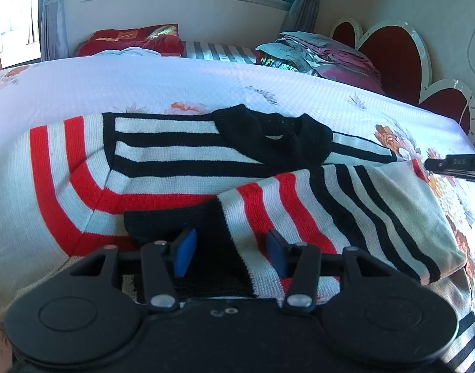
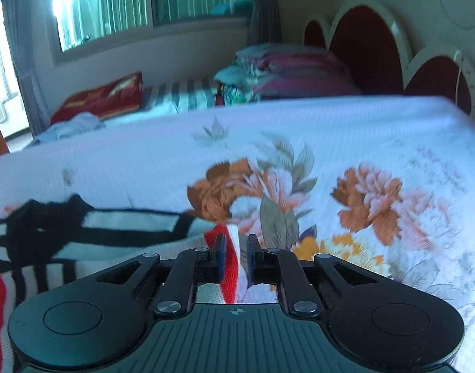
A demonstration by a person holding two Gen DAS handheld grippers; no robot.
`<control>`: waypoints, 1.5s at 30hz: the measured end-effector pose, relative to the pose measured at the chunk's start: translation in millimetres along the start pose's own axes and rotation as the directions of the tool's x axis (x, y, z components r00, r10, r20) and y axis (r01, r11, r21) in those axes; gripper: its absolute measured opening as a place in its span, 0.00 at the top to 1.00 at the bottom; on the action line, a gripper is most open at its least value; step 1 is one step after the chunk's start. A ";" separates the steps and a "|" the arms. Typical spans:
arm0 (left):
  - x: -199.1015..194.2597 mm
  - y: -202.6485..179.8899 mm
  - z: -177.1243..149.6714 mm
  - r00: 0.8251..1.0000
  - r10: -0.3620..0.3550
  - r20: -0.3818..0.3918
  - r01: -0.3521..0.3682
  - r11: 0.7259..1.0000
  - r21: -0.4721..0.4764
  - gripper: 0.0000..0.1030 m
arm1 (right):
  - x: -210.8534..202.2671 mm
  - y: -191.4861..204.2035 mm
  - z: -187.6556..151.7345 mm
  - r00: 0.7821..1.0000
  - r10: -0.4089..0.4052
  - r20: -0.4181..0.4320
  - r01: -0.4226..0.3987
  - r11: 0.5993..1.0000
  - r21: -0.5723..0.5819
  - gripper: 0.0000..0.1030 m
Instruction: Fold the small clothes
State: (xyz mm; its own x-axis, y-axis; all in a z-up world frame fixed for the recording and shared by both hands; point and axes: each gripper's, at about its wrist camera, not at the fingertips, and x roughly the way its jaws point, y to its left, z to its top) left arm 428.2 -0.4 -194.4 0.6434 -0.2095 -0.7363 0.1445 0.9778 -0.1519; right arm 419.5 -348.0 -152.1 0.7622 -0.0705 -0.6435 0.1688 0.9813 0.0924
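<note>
A small knit sweater [image 1: 163,161] with red, white and black stripes and a black collar [image 1: 268,136] lies flat on the bed. Its right sleeve [image 1: 346,205] is folded in across the body. My left gripper [image 1: 232,253] is open, with the sleeve's black cuff [image 1: 175,220] lying between its blue pads. My right gripper [image 2: 236,259] is shut on a red and white fold of the sweater's edge [image 2: 232,276] at the garment's right side. Its tip shows at the right edge of the left wrist view [image 1: 455,164].
The bed has a white quilted cover with orange flowers [image 2: 366,199]. A stack of folded bedding [image 1: 318,56] and a red pillow [image 1: 135,40] lie at the far side. A red and white scalloped headboard [image 1: 396,59] stands at the right.
</note>
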 end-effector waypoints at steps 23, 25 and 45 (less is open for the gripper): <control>-13.7 -9.7 -2.1 1.000 0.010 -0.010 -0.010 1.000 0.008 0.51 | -43.2 87.4 -53.4 0.964 0.249 -0.089 -0.262 0.948 -0.182 0.89; -7.8 -5.3 -6.5 0.999 0.024 -0.029 -0.024 1.000 0.010 0.49 | -43.8 99.8 -66.6 0.962 0.249 -0.112 -0.268 0.938 -0.221 0.89; -65.1 29.0 -13.9 0.988 0.151 -0.014 -0.152 0.985 -0.078 0.30 | -64.1 102.7 -80.6 0.967 0.232 -0.103 -0.248 0.951 -0.183 0.69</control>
State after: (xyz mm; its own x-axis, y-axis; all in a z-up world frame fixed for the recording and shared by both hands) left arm 380.1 41.7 -160.0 0.6471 -0.0592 -0.7601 -0.0142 0.9959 -0.0896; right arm 337.6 -228.2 -162.6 0.7119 0.1783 -0.6792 -0.1429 0.9838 0.1084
